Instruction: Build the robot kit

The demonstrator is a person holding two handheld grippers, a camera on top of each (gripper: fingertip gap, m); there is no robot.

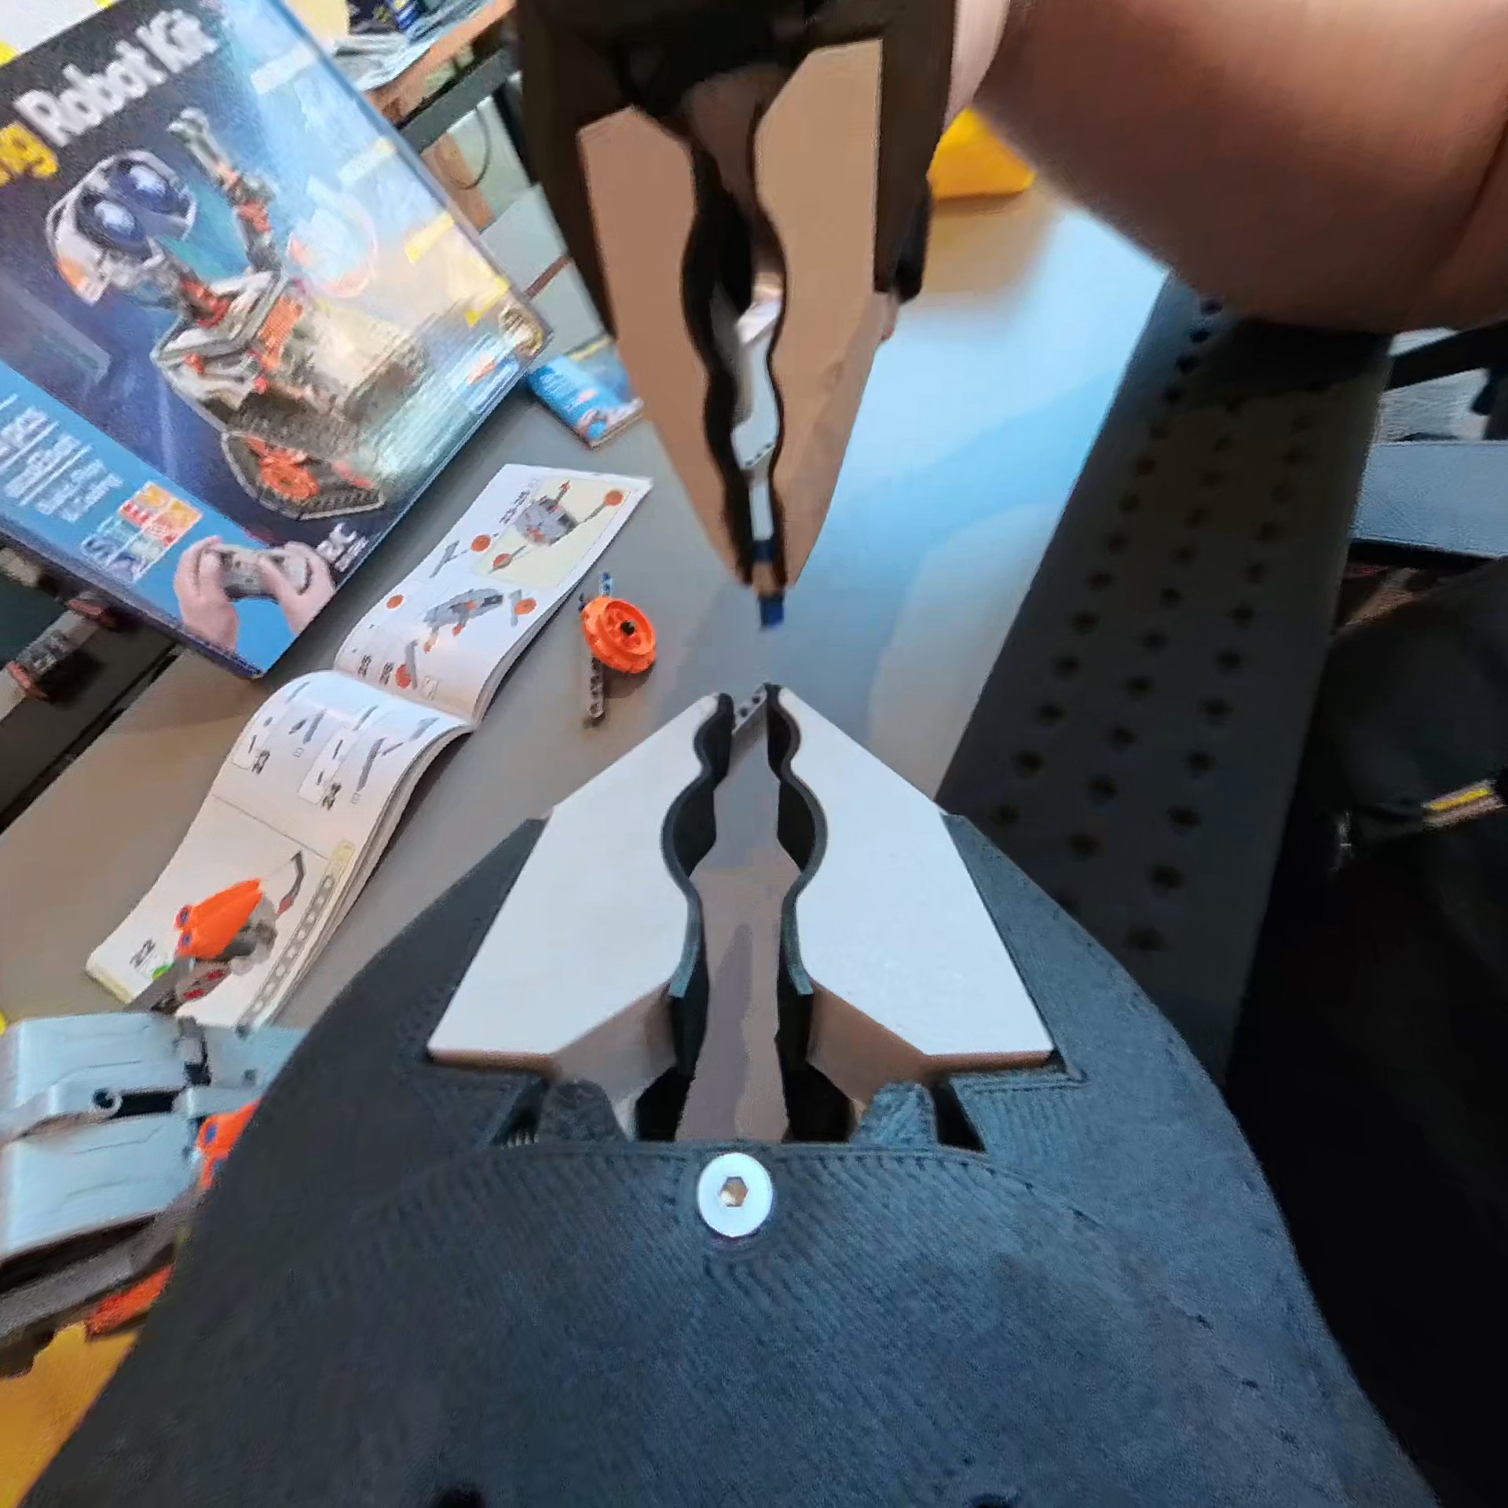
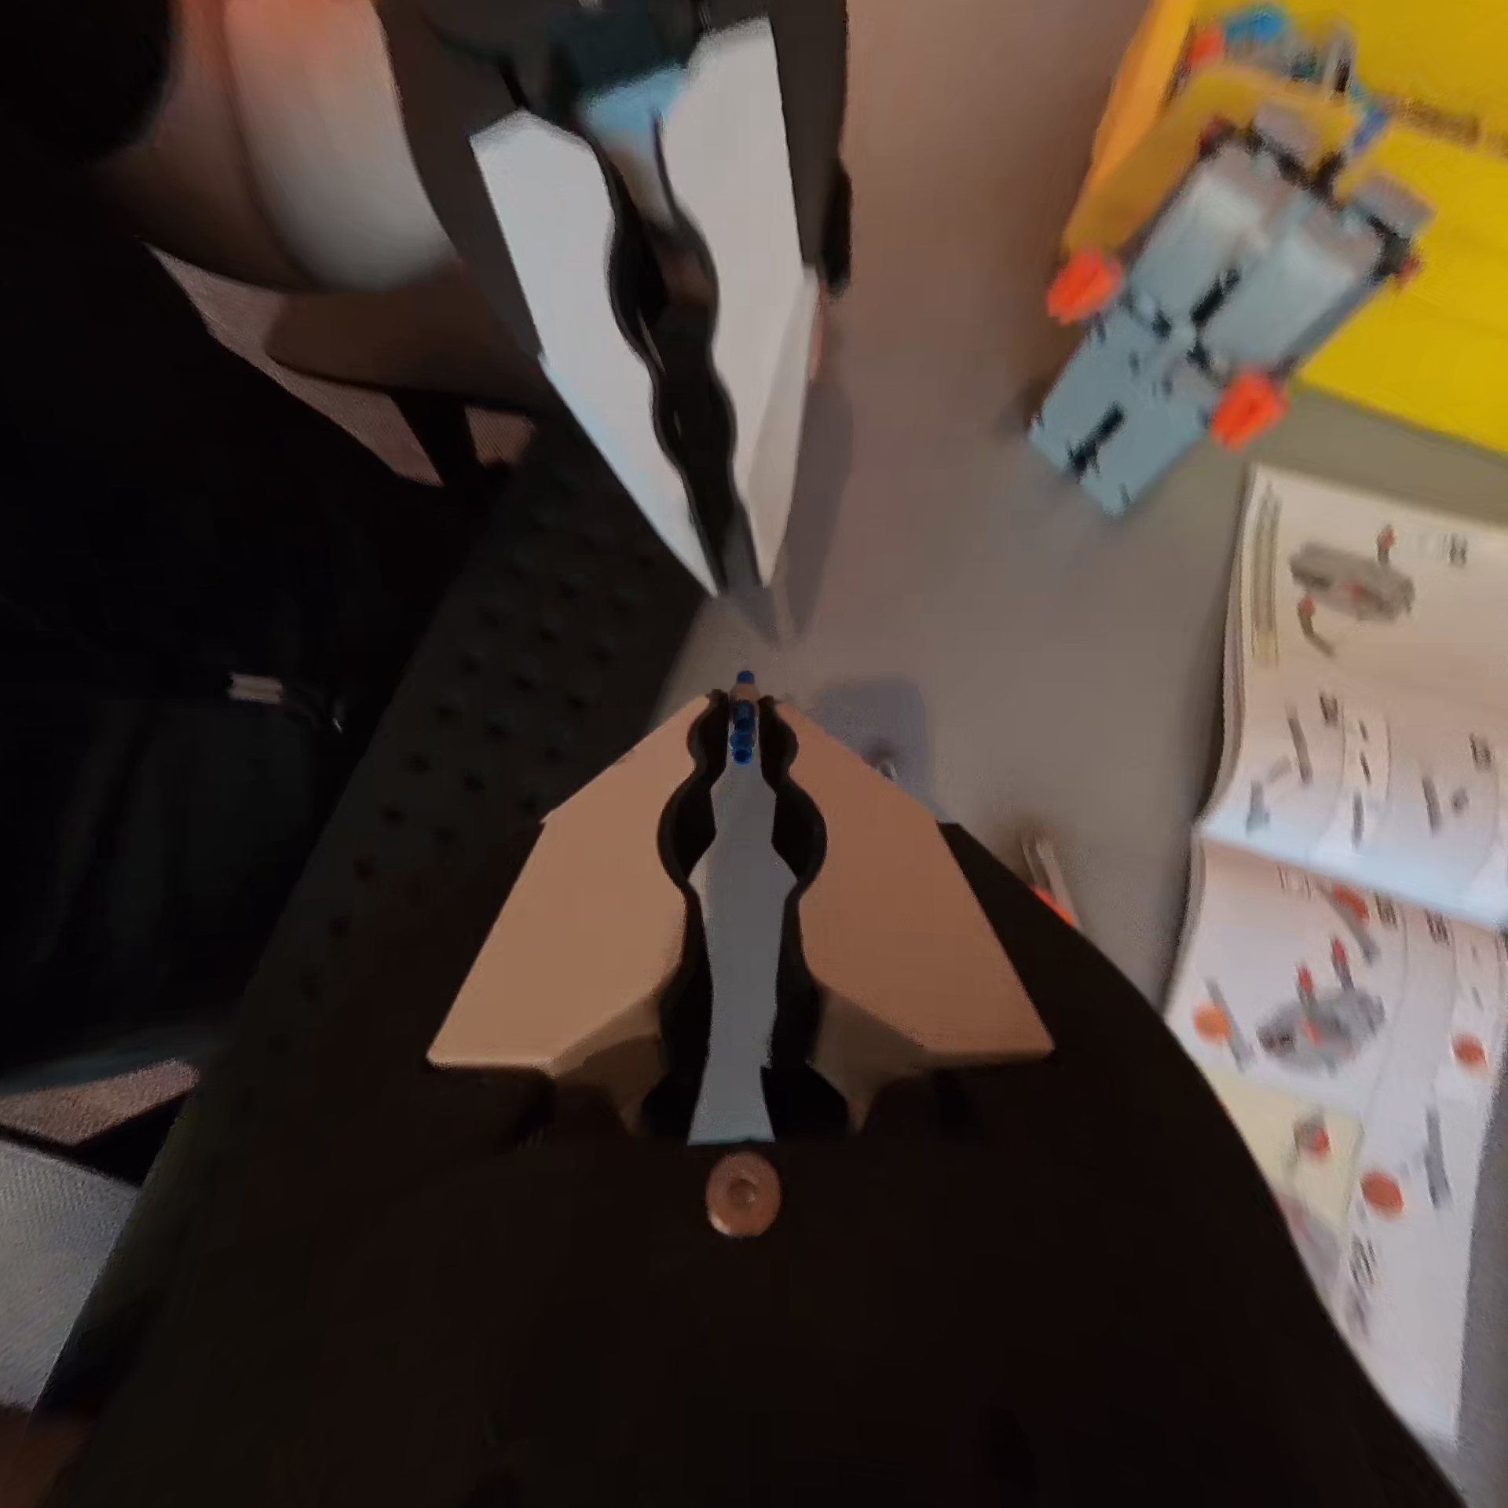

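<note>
In the left wrist view my left gripper (image 1: 747, 703) is shut on a small dark grey holed beam (image 1: 748, 718) at its tips. My right gripper (image 1: 763, 571) comes in from above, tip to tip with it and a short gap apart. It is shut on a light grey beam (image 1: 755, 408) with a blue pin (image 1: 768, 609) sticking out of the tips. In the blurred right wrist view my right gripper (image 2: 742, 700) shows the blue pin (image 2: 742, 726) between its tips, and the left gripper (image 2: 742, 587) points at it from above. Both hover above the grey table (image 1: 938, 457).
An orange wheel (image 1: 618, 632) on a thin grey beam (image 1: 598, 694) lies beside an open instruction booklet (image 1: 457, 653). A robot kit box (image 1: 204, 286) stands at the left. A grey and orange model (image 2: 1208, 326) rests by a yellow sheet (image 2: 1428, 326). A black perforated surface (image 1: 1142, 734) borders the table. Both grippers' tips are close together, under 4 cm apart. Both grippers' tips are roughly 15 cm from the orange wheel (image 1: 618, 632).
</note>
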